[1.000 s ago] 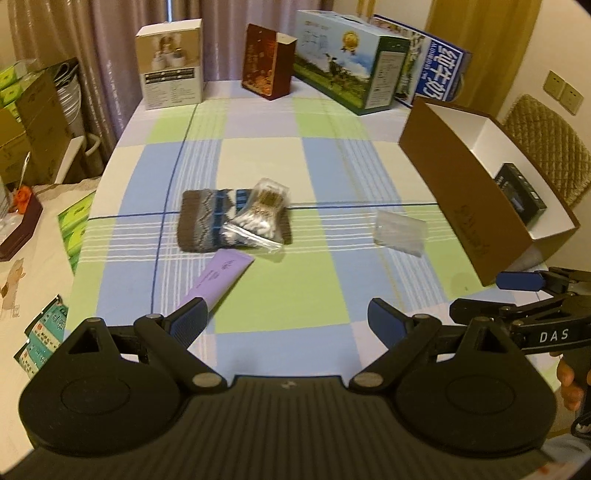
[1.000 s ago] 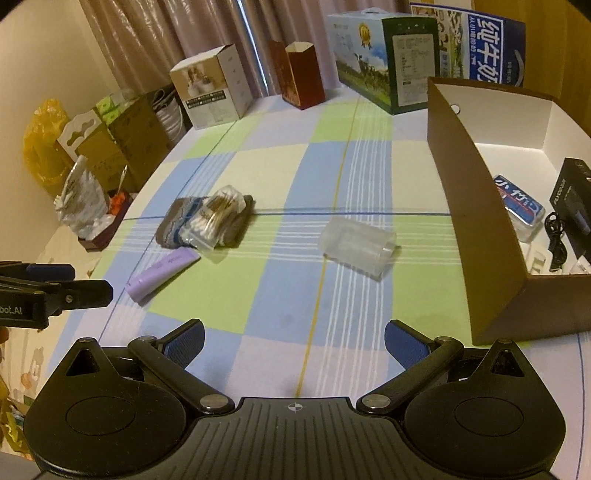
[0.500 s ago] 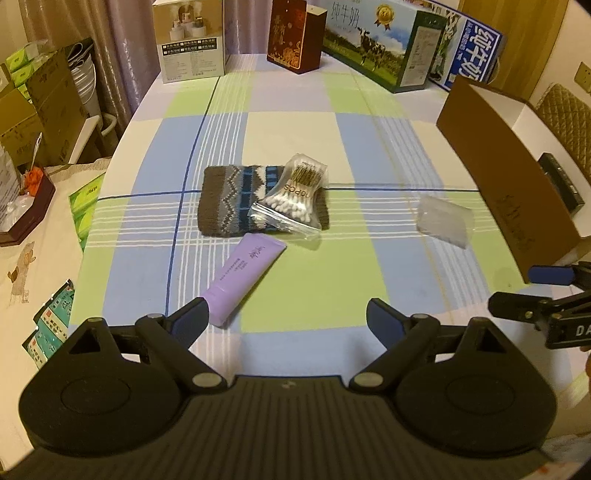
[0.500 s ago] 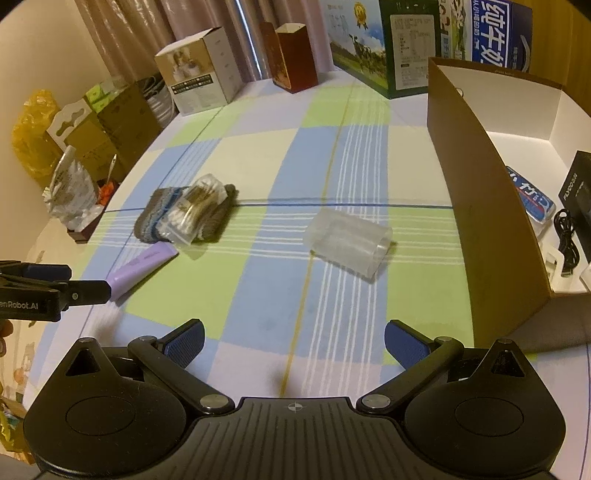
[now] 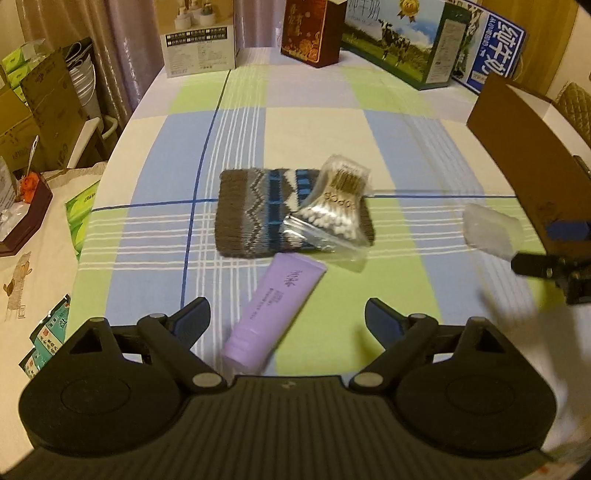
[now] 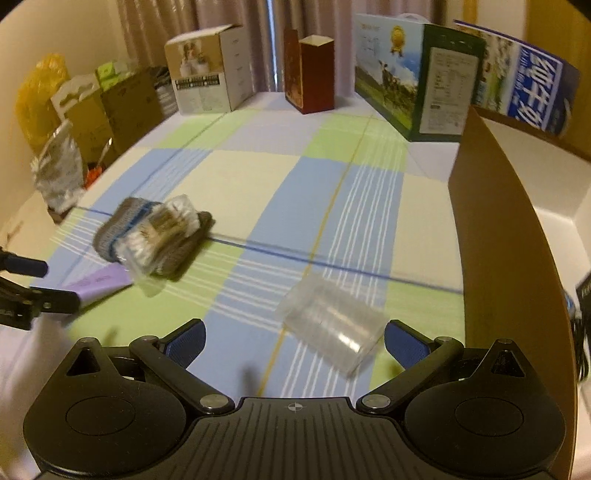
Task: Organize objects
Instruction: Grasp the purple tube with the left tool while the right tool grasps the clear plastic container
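A purple tube (image 5: 271, 310) lies on the checked tablecloth, its near end between the open fingers of my left gripper (image 5: 288, 319). Behind it a patterned knit pouch (image 5: 258, 212) carries a clear bag of cotton swabs (image 5: 338, 208). A clear plastic box (image 6: 330, 326) lies between the open fingers of my right gripper (image 6: 295, 341); it also shows in the left wrist view (image 5: 491, 230). The pouch (image 6: 122, 229), the swabs (image 6: 162, 230) and the tube (image 6: 99, 282) show at the left of the right wrist view. Both grippers are empty.
A brown open carton (image 6: 495, 236) with white inside stands at the right, holding dark items. Product boxes (image 5: 199, 33) line the table's far edge, among them a red one (image 5: 314, 31) and a milk carton (image 5: 402, 40). Cartons and bags sit off the table's left side (image 5: 44, 107).
Both grippers have moved forward and lower. The tube now lies between the left fingers, and the clear box between the right fingers. No object has moved.
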Available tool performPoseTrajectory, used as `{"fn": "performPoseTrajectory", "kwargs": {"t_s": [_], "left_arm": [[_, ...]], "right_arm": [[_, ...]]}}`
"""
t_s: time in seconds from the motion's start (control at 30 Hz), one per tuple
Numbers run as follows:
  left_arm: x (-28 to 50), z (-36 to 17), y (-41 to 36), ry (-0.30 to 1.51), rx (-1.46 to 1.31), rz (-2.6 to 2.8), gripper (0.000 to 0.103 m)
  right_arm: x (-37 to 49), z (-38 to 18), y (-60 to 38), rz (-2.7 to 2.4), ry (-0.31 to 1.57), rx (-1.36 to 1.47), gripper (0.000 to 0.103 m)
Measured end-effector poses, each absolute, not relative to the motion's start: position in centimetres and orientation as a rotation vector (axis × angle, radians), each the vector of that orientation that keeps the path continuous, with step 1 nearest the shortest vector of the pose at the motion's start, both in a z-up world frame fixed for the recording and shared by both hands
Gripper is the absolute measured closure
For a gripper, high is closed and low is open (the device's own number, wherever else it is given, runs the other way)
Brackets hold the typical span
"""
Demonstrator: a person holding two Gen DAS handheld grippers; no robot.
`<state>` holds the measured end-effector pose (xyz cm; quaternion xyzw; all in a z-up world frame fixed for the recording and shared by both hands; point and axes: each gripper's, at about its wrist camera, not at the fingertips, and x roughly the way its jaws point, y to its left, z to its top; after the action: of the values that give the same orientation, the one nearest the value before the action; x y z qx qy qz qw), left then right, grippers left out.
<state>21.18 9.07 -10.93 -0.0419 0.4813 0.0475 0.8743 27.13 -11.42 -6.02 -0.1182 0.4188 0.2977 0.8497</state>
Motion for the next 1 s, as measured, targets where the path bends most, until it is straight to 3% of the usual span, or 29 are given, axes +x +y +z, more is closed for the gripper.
{"fn": "performPoseTrajectory", "kwargs": {"t_s": [0.23, 0.4, 0.43, 0.6, 0.67, 0.83, 1.0], "left_arm": [[22.5, -12.5, 9.8, 1.032, -0.076, 0.085, 0.016], [23.3, -13.7, 10.0, 1.061, -0.041, 0.074, 0.024], [23.5, -13.9, 10.0, 1.070, -0.036, 0.074, 0.028], [23.7, -14.7, 10.0, 1.111, -0.026, 0.056, 0.042], [23.6, -14.6, 9.7, 1.104, -0.020, 0.045, 0.057], [23.5, -14.3, 9.3, 1.104, -0.041, 0.059, 0.074], [22.6, -14.3, 8.0, 1.115, -0.058, 0.056, 0.075]], "right_arm": [[29.9, -7.9, -10.2, 0.669, 0.911, -0.321, 0.002], [30.8, -8.6, -10.0, 0.693, 0.958, -0.319, 0.003], [30.7, -8.6, -10.0, 0.695, 0.963, -0.319, 0.004], [30.2, -8.9, -9.9, 0.703, 0.995, -0.320, 0.037], [29.9, -9.1, -10.0, 0.711, 1.015, -0.309, 0.051], [28.4, -9.0, -10.2, 0.716, 1.039, -0.247, 0.052], [25.8, -8.9, -10.4, 0.734, 1.061, -0.230, 0.052]]}}
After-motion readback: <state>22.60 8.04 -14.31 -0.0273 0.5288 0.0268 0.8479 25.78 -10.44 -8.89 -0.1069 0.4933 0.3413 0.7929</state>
